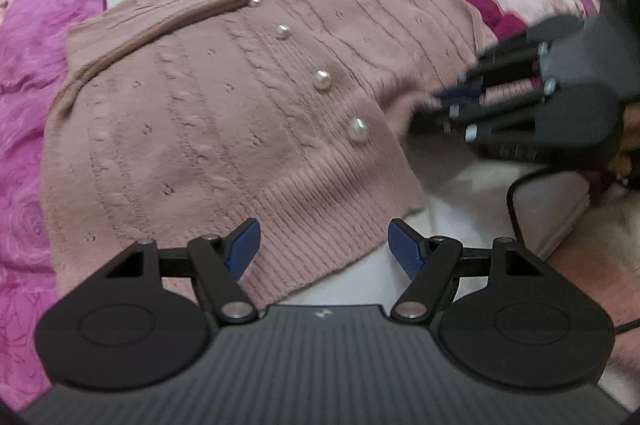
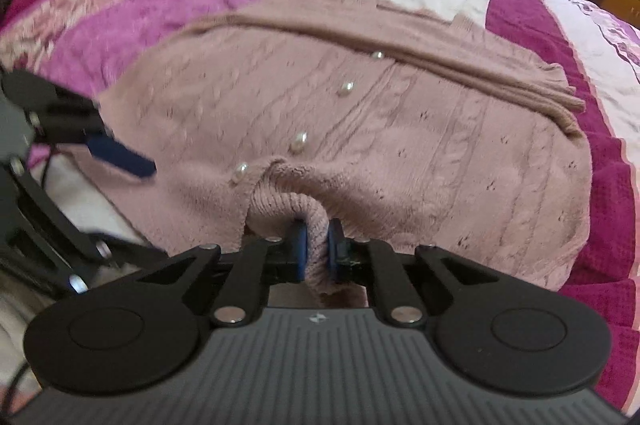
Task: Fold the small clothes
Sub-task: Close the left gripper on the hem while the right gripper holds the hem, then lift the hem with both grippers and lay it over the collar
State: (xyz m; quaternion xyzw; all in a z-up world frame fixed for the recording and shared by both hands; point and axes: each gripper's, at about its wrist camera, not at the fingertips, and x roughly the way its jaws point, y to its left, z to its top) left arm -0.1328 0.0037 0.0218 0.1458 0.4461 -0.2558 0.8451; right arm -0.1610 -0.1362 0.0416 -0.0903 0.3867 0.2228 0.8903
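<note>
Two claws work at one dusty-pink knitted cardigan (image 1: 224, 113), which lies flat on a bed's magenta patterned bedspread (image 1: 24, 73). Right claw (image 2: 317, 249) is closed on a bunched fold of the cardigan's ribbed hem. Left claw (image 1: 324, 249) stands open over the same hem, gripping nothing. Four pearl buttons (image 1: 322, 80) run along the cardigan's front edge.

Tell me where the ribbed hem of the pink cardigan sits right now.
The cardigan's ribbed hem lies at the near edge of the cardigan on the bedspread; the left gripper hangs open over it, while the right gripper pinches it below the pearl buttons.
</note>
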